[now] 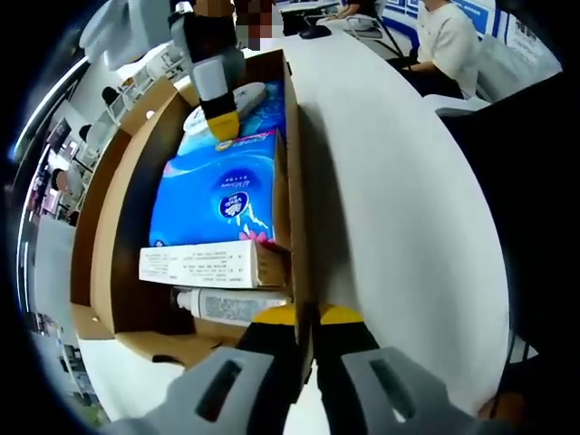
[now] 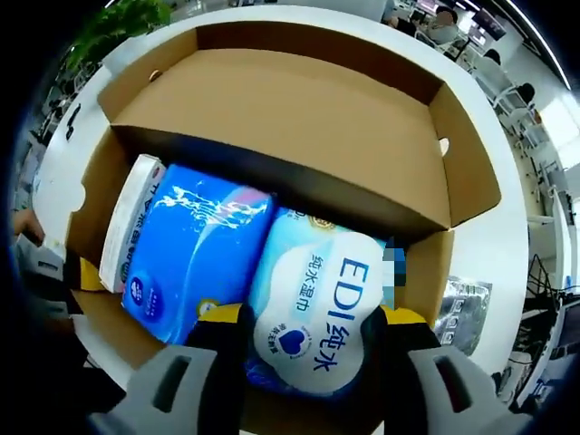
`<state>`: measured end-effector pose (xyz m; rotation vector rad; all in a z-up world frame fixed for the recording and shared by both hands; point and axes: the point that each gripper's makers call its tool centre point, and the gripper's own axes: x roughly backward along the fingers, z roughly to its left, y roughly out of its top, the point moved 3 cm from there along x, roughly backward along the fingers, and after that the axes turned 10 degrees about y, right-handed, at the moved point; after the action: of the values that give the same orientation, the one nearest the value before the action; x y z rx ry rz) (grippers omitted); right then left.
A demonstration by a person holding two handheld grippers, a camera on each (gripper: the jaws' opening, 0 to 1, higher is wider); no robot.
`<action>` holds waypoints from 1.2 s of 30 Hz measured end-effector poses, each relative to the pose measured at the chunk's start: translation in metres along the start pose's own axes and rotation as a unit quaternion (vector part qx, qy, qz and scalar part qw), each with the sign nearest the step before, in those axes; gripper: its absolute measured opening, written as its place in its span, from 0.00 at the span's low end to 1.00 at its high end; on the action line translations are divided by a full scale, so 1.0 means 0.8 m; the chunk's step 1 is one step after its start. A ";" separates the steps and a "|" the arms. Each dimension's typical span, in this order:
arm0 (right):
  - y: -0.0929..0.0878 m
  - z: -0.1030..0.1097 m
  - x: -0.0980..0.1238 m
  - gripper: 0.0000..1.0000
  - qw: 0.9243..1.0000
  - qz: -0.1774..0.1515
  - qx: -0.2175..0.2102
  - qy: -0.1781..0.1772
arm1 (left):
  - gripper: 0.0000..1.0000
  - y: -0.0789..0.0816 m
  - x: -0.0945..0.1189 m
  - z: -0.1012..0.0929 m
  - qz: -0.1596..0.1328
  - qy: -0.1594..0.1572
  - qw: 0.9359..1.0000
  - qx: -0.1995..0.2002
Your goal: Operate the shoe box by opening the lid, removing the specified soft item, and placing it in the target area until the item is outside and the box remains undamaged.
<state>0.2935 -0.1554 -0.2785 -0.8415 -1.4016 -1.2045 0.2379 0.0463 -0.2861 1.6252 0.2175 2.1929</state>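
Left gripper [image 1: 306, 319] fingers clamp the shoe box [image 1: 294, 136] wall; right gripper [image 2: 308, 317] fingers straddle wet-wipes pack [image 2: 313, 317], grip unclear.

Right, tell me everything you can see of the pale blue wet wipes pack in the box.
The wet wipes pack is a soft, glossy plastic pouch, pale blue with a white panel printed "EDI" and Chinese characters in dark blue, plus a small heart logo. It lies in the open cardboard box at one end, pressed against the blue tissue pack. The right gripper straddles it, jaws on either side; whether they are squeezing it is unclear.
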 end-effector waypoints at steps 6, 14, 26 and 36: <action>0.002 -0.001 -0.003 0.58 1.000 0.009 -0.011 -0.006 | 0.04 0.000 0.000 0.000 -0.001 0.000 1.000 -0.001; 0.002 -0.003 -0.007 0.58 1.000 0.019 -0.017 -0.010 | 0.03 0.000 0.001 0.002 -0.001 -0.001 1.000 -0.003; 0.009 0.018 0.000 0.62 0.999 0.017 0.038 0.005 | 0.03 0.001 0.002 0.003 0.000 -0.004 1.000 -0.002; -0.001 0.007 -0.013 0.69 0.999 0.011 -0.038 0.035 | 0.03 0.002 0.002 0.002 -0.002 -0.004 1.000 -0.002</action>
<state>0.2932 -0.1493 -0.2881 -0.8582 -1.2942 -1.2653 0.2384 0.0453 -0.2833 1.6289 0.2141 2.1815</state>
